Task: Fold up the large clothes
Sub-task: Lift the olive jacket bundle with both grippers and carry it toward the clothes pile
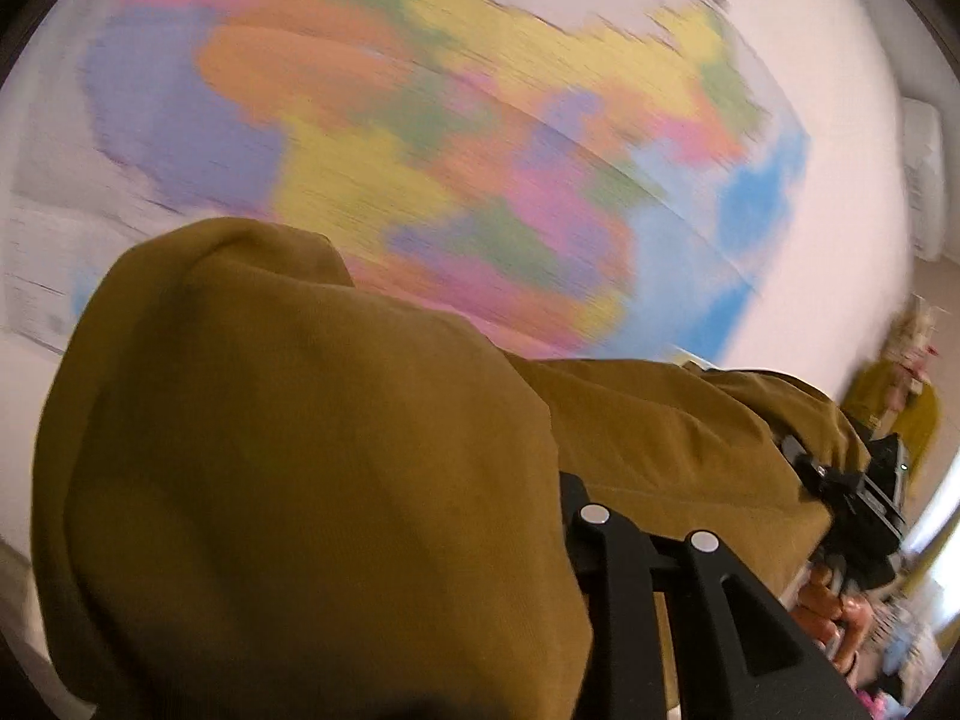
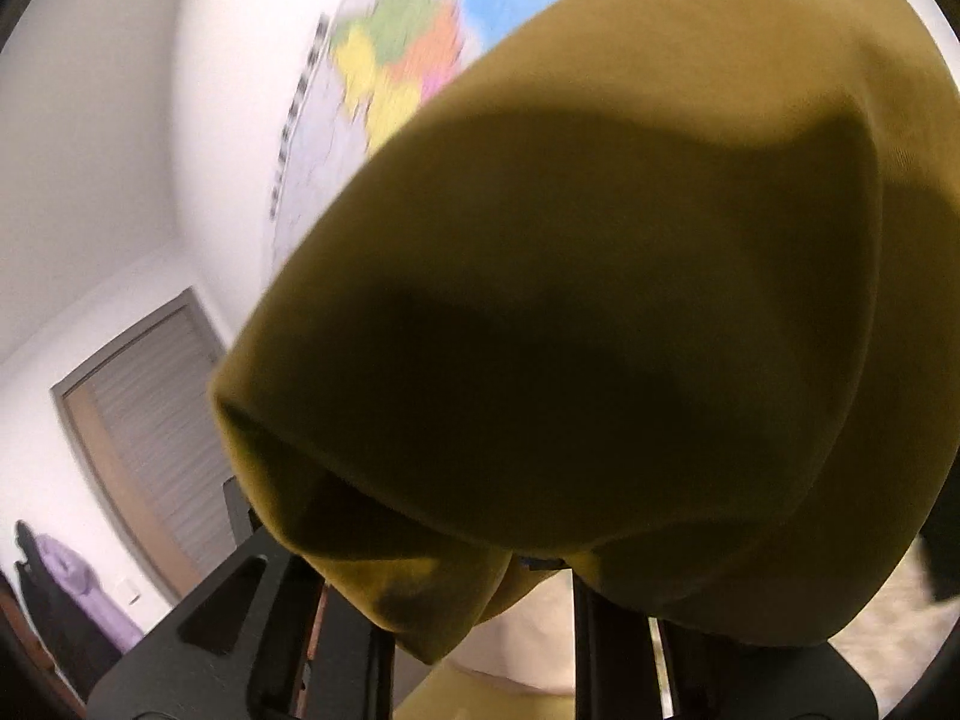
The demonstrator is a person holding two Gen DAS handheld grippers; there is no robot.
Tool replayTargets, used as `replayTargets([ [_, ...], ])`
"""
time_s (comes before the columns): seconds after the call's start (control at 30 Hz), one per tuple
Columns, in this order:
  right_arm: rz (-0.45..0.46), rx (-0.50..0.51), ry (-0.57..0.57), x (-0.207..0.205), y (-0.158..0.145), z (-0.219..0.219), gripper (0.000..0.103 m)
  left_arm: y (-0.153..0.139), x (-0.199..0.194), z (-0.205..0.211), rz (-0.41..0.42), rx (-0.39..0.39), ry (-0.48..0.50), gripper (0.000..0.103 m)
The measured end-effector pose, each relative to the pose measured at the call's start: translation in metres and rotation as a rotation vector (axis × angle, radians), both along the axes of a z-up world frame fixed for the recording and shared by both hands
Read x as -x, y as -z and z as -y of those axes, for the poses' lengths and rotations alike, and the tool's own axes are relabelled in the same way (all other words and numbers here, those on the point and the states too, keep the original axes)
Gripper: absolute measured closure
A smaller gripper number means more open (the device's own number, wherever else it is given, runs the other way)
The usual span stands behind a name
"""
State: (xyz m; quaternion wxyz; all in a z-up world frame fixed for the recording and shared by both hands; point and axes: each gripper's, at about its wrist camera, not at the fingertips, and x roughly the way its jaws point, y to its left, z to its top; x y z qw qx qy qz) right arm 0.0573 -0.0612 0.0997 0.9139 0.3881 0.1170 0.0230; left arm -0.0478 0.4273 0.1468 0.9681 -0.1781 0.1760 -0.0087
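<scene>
Evidently the mustard garment (image 1: 300,450) is lifted for spreading, draped over the left gripper (image 1: 648,531) and right gripper (image 2: 468,546); cloth hides both fingers' state. Next: lay it flat.

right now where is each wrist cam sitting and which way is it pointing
Left wrist: rides the left gripper, tilted up toward a coloured wall map; the mustard garment drapes over its fingers, and the right gripper and the person's hand show at lower right.
Right wrist: rides the right gripper, tilted up toward a wall corner and a door; garment fills most of the view, only black finger bases showing.
Shared: the same garment and wall map.
</scene>
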Motion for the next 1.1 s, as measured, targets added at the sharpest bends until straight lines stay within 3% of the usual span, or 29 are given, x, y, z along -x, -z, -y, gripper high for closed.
replayTargets([
  [0.2,-0.025,-0.025,-0.127,-0.091,0.033,-0.041,0.088,0.008,0.015,-0.094,0.0,-0.042,-0.194,0.079],
  [0.4,-0.023,0.064,-0.24,-0.127,0.064,-0.092,0.088,0.033,0.034,-0.168,0.052,-0.021,-0.278,0.077],
  [0.47,-0.066,0.073,-0.299,-0.127,0.09,-0.109,0.087,0.063,0.046,-0.184,0.03,-0.031,-0.314,0.076],
  [0.5,-0.134,0.058,-0.348,-0.126,0.116,-0.12,0.086,0.084,0.05,-0.194,-0.009,-0.024,-0.332,0.076],
  [0.63,-0.396,-0.088,-0.446,-0.109,0.208,-0.134,0.07,0.179,0.062,-0.227,-0.246,0.086,-0.417,0.073],
  [0.7,-0.433,-0.148,-0.454,-0.086,0.23,-0.128,0.066,0.209,0.079,-0.236,-0.24,0.177,-0.425,0.065],
  [0.77,-0.438,-0.15,-0.447,-0.063,0.227,-0.117,0.049,0.218,0.09,-0.24,-0.225,0.237,-0.425,0.061],
  [0.83,-0.434,-0.121,-0.454,-0.042,0.213,-0.107,0.04,0.215,0.095,-0.239,-0.227,0.235,-0.434,0.06],
  [0.97,-0.446,0.043,-0.382,0.003,0.179,-0.071,0.037,0.208,0.095,-0.235,-0.266,0.209,-0.437,0.055],
  [1.07,-0.482,0.121,-0.247,0.001,0.168,-0.05,0.03,0.204,0.091,-0.23,-0.283,0.188,-0.444,0.051],
  [1.1,-0.489,0.114,-0.224,-0.029,0.182,-0.03,0.027,0.204,0.089,-0.227,-0.285,0.181,-0.446,0.05],
])
